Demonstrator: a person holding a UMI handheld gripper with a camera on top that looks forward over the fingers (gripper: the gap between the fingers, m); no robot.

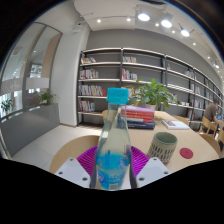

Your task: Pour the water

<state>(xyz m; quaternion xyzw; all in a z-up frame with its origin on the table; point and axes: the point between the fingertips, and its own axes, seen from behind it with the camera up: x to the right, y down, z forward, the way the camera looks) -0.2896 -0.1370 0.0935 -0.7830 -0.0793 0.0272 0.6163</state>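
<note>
A clear plastic water bottle (pixel 112 150) with a light blue cap and a blue label stands upright between my fingers. My gripper (pixel 112 165) is shut on it, a magenta pad (pixel 87 158) pressing on each side, and holds it above a round pale wooden table (pixel 70 148). A striped green and white cup (pixel 163 148) stands on the table just beyond my right finger, its mouth upward.
A red round coaster (pixel 187 153) lies right of the cup. A stack of books (pixel 140 116) and a leafy plant (pixel 155 95) sit at the table's far side. Bookshelves (pixel 110 75) line the back wall. Chairs (pixel 208 125) stand at right.
</note>
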